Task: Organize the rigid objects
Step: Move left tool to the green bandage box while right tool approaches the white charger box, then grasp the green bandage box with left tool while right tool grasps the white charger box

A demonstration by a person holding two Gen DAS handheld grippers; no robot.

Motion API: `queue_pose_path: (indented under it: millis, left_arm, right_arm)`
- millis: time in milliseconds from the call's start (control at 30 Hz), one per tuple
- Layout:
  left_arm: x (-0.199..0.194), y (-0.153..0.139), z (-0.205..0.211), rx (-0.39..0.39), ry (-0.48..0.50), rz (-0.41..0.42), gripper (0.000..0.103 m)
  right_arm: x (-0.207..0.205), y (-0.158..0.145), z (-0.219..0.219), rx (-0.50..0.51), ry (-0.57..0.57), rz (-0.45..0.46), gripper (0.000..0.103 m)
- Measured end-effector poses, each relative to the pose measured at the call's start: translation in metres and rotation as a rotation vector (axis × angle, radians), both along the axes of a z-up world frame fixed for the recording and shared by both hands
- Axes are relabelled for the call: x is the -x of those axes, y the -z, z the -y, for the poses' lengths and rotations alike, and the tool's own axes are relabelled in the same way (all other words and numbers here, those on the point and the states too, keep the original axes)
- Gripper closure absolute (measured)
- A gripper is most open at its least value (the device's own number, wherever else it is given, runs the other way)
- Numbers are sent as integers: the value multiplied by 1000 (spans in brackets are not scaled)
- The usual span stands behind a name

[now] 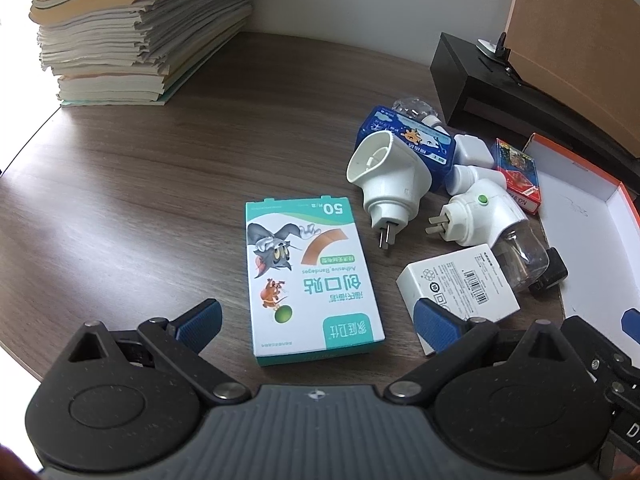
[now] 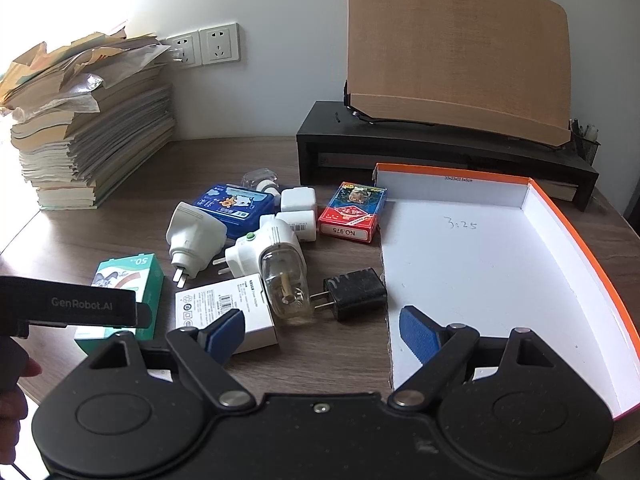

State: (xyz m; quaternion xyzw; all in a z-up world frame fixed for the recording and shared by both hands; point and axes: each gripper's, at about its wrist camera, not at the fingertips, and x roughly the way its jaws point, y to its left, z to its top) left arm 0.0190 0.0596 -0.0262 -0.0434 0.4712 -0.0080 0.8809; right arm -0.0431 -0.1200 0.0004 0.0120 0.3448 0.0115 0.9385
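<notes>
Sockets (image 2: 204, 46) on wall visible only from right wrist. Left gripper (image 1: 318, 326) spread wide over bandage box (image 1: 312, 280); right gripper (image 2: 322, 334) spread, empty, above wood desk (image 2: 340, 352).

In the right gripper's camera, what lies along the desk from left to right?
Paper stack → bandage box → white plug → black charger → orange-rimmed box.

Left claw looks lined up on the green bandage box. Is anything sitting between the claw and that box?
Nothing visible does. The open left claw already has the bandage box lying flat on the table between its fingers. The nearest neighbours, a white plug and a white carton, lie off to the right, apart from the box.
</notes>
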Motion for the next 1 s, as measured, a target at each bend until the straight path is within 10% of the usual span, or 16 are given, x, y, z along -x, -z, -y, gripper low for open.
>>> queue_pose_path:
  millis: [1000]
  left_arm:
    - [-8,7,3,-3,-7,-26,0]
  right_arm:
    - [-2,2,6,-10,7,-8,4]
